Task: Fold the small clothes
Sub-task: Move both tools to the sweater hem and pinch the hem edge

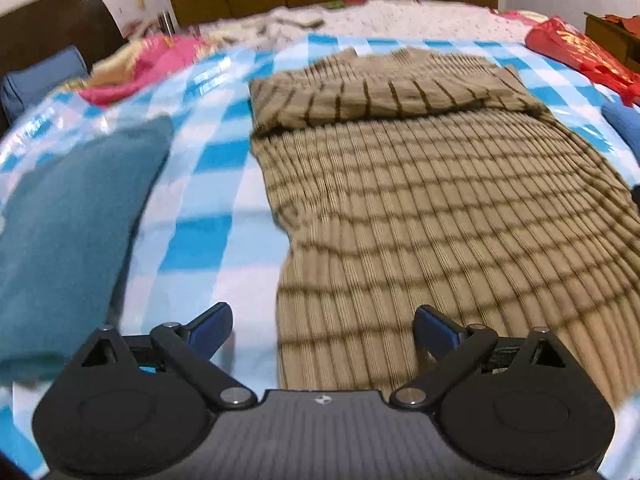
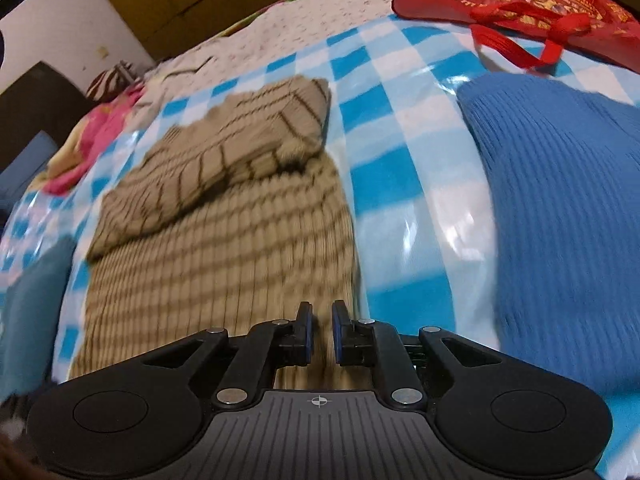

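A tan knit sweater with dark stripes (image 1: pixel 440 200) lies flat on the blue-and-white checked sheet (image 1: pixel 208 184), its sleeves folded across its far end (image 1: pixel 380 88). My left gripper (image 1: pixel 322 330) is open and empty, just above the sweater's near left edge. In the right wrist view the same sweater (image 2: pixel 224 248) lies ahead. My right gripper (image 2: pixel 321 330) is nearly shut, its blue pads a narrow gap apart over the sweater's near right hem. I cannot tell whether any cloth is between them.
A folded teal garment (image 1: pixel 68 216) lies left of the sweater. A folded blue knit (image 2: pixel 560 208) lies to its right. A red bag (image 2: pixel 520 4) sits at the far right. Pink bedding (image 1: pixel 152 64) and a dark headboard (image 1: pixel 48 24) are at the far left.
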The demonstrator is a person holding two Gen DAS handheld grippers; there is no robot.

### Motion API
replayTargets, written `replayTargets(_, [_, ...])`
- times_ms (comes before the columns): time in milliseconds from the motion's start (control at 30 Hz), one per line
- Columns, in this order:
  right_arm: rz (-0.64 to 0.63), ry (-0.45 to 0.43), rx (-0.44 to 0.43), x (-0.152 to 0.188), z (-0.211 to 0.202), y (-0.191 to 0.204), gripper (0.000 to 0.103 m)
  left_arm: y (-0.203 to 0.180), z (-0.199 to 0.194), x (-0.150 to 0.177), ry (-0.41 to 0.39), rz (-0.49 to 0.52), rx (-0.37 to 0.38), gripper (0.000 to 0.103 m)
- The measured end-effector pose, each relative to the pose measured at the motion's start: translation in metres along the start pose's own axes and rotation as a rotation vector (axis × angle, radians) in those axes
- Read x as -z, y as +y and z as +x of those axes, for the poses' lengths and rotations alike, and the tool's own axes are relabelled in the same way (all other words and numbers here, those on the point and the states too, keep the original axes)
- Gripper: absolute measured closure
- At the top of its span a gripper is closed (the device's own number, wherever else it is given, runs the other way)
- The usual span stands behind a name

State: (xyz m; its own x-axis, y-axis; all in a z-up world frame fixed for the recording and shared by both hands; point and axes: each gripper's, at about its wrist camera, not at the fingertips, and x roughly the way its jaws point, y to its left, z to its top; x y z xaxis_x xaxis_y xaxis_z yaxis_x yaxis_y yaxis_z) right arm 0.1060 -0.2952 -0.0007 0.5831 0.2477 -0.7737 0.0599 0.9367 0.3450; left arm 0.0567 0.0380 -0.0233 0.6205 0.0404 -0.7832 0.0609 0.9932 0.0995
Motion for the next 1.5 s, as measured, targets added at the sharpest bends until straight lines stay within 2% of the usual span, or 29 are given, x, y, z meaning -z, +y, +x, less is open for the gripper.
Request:
replayTargets(133, [-0.016,0.040,0.000,0.024,-0.023,-0.008,0.078,0.010,-0.013,0.011,0.066,-0.040,0.054,0.000])
replayTargets(300, [-0.056,0.121,-0.027,0.049,-0.032,-0.009,0.078,0.009,-0.026,0.019,0.100,-0.025,0.065,0.000])
replayTargets(433, [-0.086,0.166,-0.066,0.054,-0.023,-0.002,0.078,0.005,-0.026,0.022,0.132,0.003,0.066,0.000])
replayTargets(567, [-0.064,0.198,-0.116,0.057,-0.013,0.003,0.079,0.010,-0.028,0.023,0.146,-0.015,0.067,0.000])
replayTargets(600, [-0.048,0.200,-0.126,0.056,-0.013,0.002,0.079,0.012,-0.029,0.024,0.149,-0.024,0.064,0.000])
replayTargets(633, [-0.030,0.198,-0.135,0.056,-0.013,-0.001,0.085,0.014,-0.031,0.025,0.151,-0.033,0.062,0.001])
replayTargets(667, [-0.009,0.192,-0.146,0.056,-0.015,-0.004,0.087,0.017,-0.033,0.026,0.153,-0.042,0.060,0.003])
replayTargets(700, [0.014,0.187,-0.153,0.055,-0.018,-0.009,0.094,0.019,-0.035,0.027,0.153,-0.047,0.061,0.007])
replayTargets(767, [0.061,0.166,-0.169,0.056,-0.025,-0.021,0.096,0.021,-0.037,0.028,0.158,-0.051,0.061,0.013])
replayTargets(800, [0.079,0.153,-0.174,0.057,-0.029,-0.025,0.097,0.021,-0.037,0.028,0.158,-0.050,0.059,0.019])
replayTargets(1067, [0.164,0.085,-0.195,0.058,-0.048,-0.047,0.098,0.020,-0.035,0.025,0.189,-0.062,0.091,0.041])
replayTargets(1133, [0.178,0.080,-0.197,0.057,-0.049,-0.049,0.098,0.024,-0.037,0.025,0.193,-0.087,0.124,0.050])
replayTargets(1333, [0.189,0.067,-0.185,0.055,-0.054,-0.058,0.099,0.029,-0.034,0.025,0.204,-0.145,0.203,0.068])
replayTargets(1500, [0.156,0.085,-0.181,0.056,-0.049,-0.055,0.097,0.034,-0.031,0.026,0.214,-0.188,0.253,0.074])
